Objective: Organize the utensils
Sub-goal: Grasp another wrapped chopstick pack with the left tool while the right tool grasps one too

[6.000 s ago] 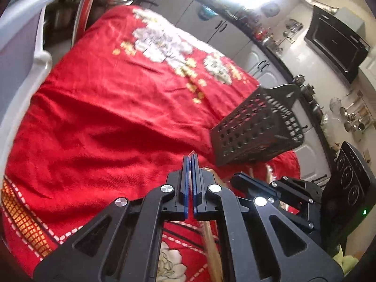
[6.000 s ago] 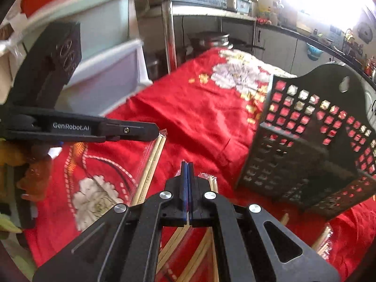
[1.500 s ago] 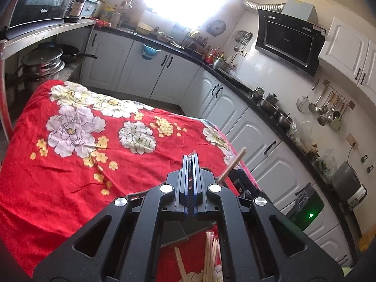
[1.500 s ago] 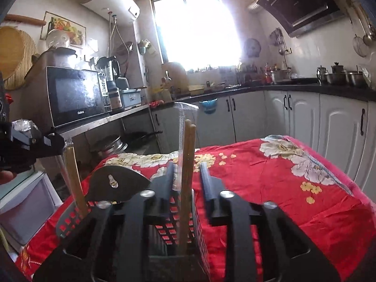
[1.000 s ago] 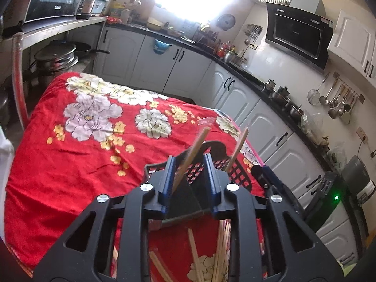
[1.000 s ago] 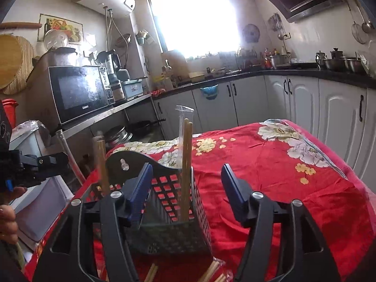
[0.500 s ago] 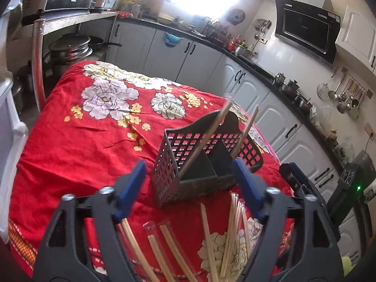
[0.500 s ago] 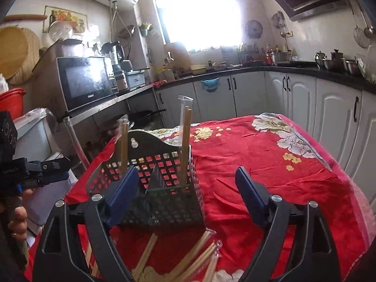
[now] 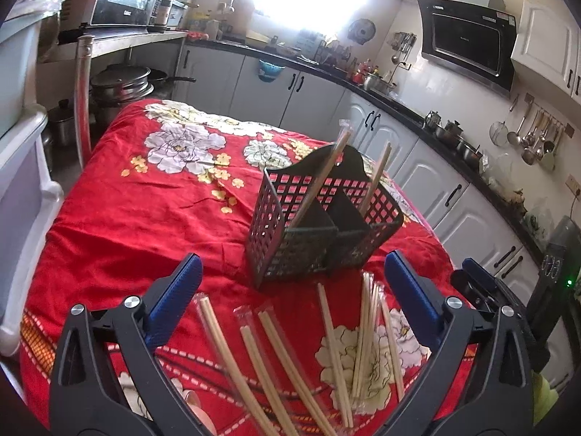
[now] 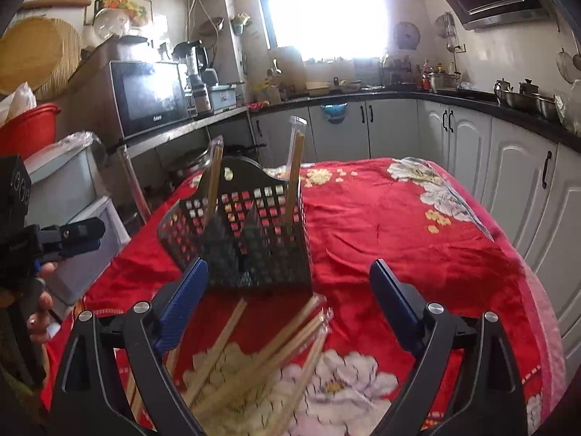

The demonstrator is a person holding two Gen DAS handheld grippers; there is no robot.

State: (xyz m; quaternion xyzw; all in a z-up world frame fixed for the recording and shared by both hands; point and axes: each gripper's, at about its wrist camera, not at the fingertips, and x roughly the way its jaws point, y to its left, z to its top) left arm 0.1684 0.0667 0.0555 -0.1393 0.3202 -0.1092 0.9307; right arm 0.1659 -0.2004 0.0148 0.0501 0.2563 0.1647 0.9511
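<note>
Black plastic caddy (image 9: 323, 225) with square lattice walls and an arched back stands upright on the worktop, which is draped in a red cloth (image 9: 145, 210) with a white and yellow flower print, soft and creased. A solid divider splits the caddy into compartments. Two pairs of pale wooden chopsticks in clear sleeves lean inside it, one pair (image 9: 319, 181) in the left compartment as the left camera sees it, the other (image 9: 377, 178) in the right one.

Just in front of the caddy, loose chopsticks (image 9: 348, 330) lie scattered flat on the cloth, thin straight sticks, several in clear glossy wrappers (image 10: 276, 348).

Left tool (image 9: 290, 298) is released; its jaws have just been opening wider and nothing is gripped, the loose sticks lying on the cloth below. Right tool (image 10: 290, 298) likewise released, jaws just spread, empty. Fingers are black with ribbed blue pads (image 9: 174, 301). A hand (image 10: 36, 312) holds the left tool, left of the caddy in the right camera.
</note>
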